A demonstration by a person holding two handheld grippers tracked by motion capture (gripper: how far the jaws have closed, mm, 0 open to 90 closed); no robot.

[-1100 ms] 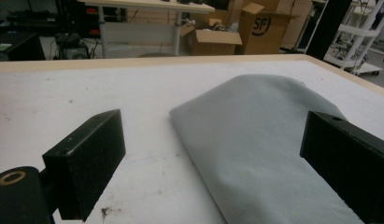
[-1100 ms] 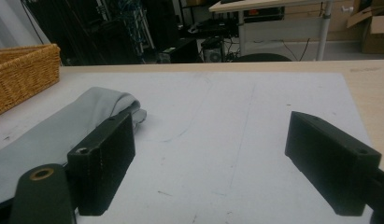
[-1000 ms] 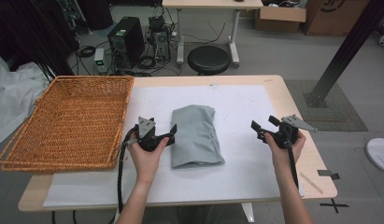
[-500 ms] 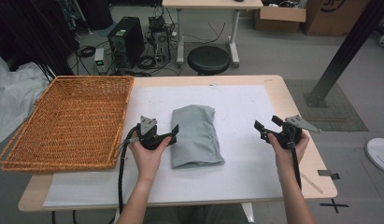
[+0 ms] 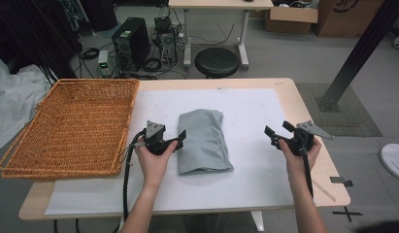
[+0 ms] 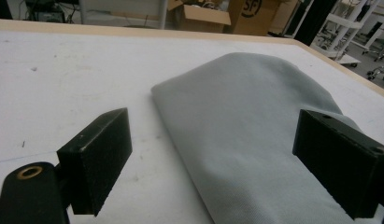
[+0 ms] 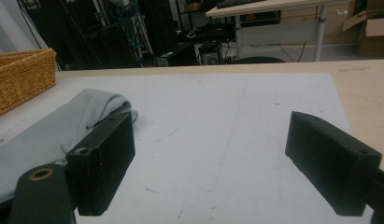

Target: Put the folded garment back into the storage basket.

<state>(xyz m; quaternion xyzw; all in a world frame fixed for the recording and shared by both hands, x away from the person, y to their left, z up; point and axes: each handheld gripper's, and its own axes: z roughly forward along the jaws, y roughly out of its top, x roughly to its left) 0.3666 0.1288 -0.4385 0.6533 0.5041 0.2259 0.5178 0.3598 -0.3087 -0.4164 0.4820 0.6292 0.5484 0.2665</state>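
A folded grey cloth [image 5: 203, 141] lies lengthwise in the middle of the white mat [image 5: 250, 111]. My left gripper [image 5: 177, 140] is at the cloth's left edge and points at it. In the left gripper view its jaws [image 6: 213, 140] stand wide apart and have just been closing a little. The cloth's edge [image 6: 255, 140] lies between them, and the pads do not press on it. My right gripper [image 5: 277, 132] hovers over bare mat well to the right of the cloth. It is open [image 7: 208, 154] with nothing between its jaws, and the cloth [image 7: 54, 130] shows off to its left.
A large wicker basket [image 5: 66, 82] fills the table's left side, close to my left hand. The table's right edge [image 5: 328, 160] is just beyond my right hand. Behind the table are a stool [image 5: 217, 62], a computer tower [image 5: 131, 41] and cables on the floor.
My left gripper has edged slightly to the right, toward the cloth. The right gripper and the cloth have stayed where they were.
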